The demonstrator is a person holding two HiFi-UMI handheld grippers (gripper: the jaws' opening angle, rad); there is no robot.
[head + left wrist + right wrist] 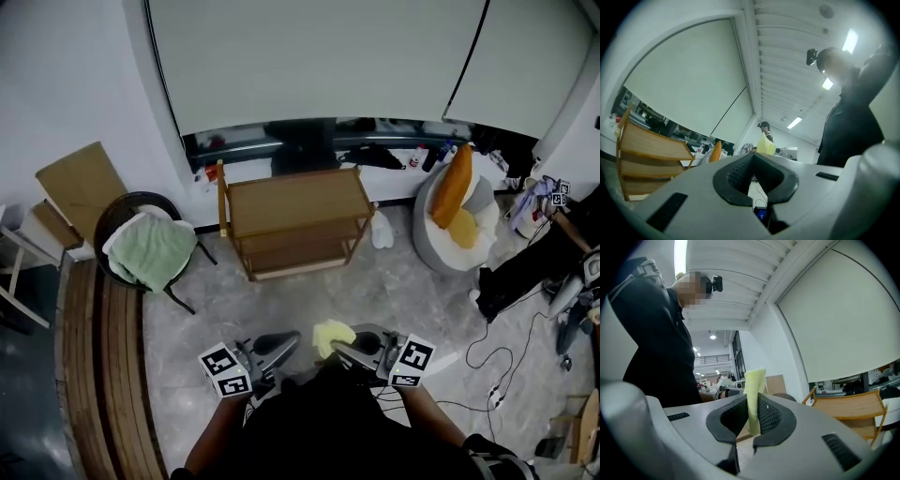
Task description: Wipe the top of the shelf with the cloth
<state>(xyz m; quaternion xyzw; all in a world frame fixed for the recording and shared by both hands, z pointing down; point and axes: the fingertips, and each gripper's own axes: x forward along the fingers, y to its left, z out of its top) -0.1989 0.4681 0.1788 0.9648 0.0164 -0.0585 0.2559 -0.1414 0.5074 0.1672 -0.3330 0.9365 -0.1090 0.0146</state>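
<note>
Head view: even, diffuse room light, moderately bright. Shelf (295,202) top evenly lit; pale floor (281,300) with faint soft shadows. Slightly soft overall, straight lines bowed toward the edges.
Left gripper view: ceiling strip lights (851,40) flare hard; person (848,122) backlit, near silhouette. Heavy fisheye curve, black vignette in corners.
Right gripper view: one strip light (680,251) blown out top left; same vignette, near foreground soft.

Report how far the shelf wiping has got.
Done: the yellow cloth is picked up and pinched in the right gripper's jaws. In hand: the person stands back from the wooden shelf with both grippers close to the body, and the left gripper holds nothing. Left: carry the cloth to the shelf and wipe its top, which nothing touches yet.
</note>
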